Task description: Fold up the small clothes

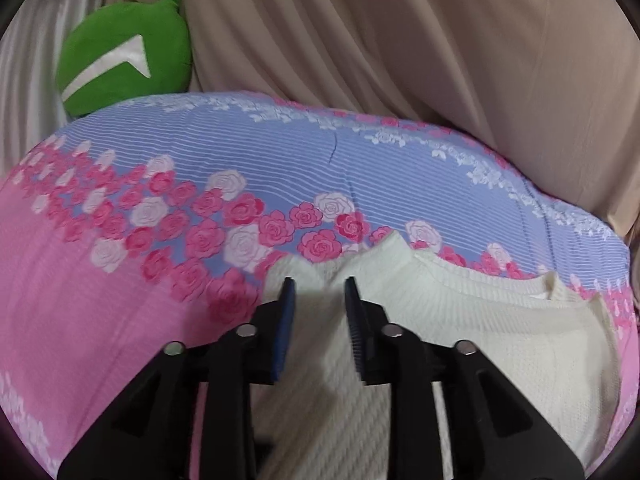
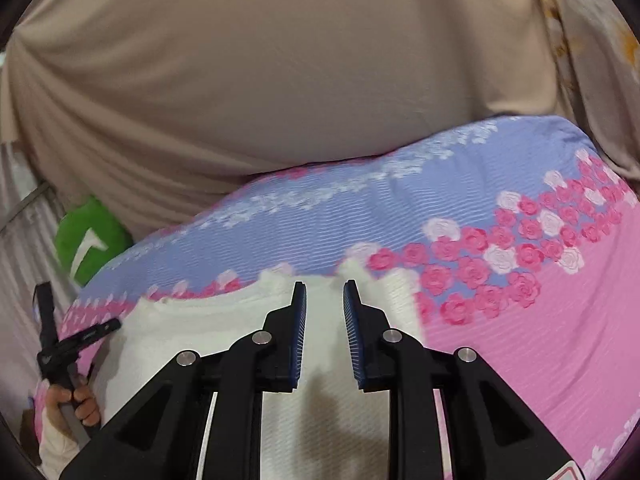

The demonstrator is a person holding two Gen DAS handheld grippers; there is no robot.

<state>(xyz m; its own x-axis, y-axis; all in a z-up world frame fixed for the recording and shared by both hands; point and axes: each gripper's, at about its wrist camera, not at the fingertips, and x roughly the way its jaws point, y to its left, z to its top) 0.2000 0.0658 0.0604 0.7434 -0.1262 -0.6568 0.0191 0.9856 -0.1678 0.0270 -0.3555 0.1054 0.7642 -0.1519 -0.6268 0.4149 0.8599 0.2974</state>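
Observation:
A cream-white knitted garment (image 1: 460,320) lies flat on a bed sheet (image 1: 100,300) with pink and blue stripes and roses. My left gripper (image 1: 320,286) is open, its jaws hovering over the garment's left shoulder area, empty. In the right wrist view the same garment (image 2: 192,328) lies under my right gripper (image 2: 324,288), which is open and empty above the garment's right upper edge. The left gripper (image 2: 76,338) and the hand holding it show at the far left of that view.
A green plush cushion (image 1: 124,56) sits at the bed's far left corner; it also shows in the right wrist view (image 2: 88,240). A beige draped cloth (image 1: 400,40) hangs behind the bed. The sheet (image 2: 560,320) stretches to the right of the garment.

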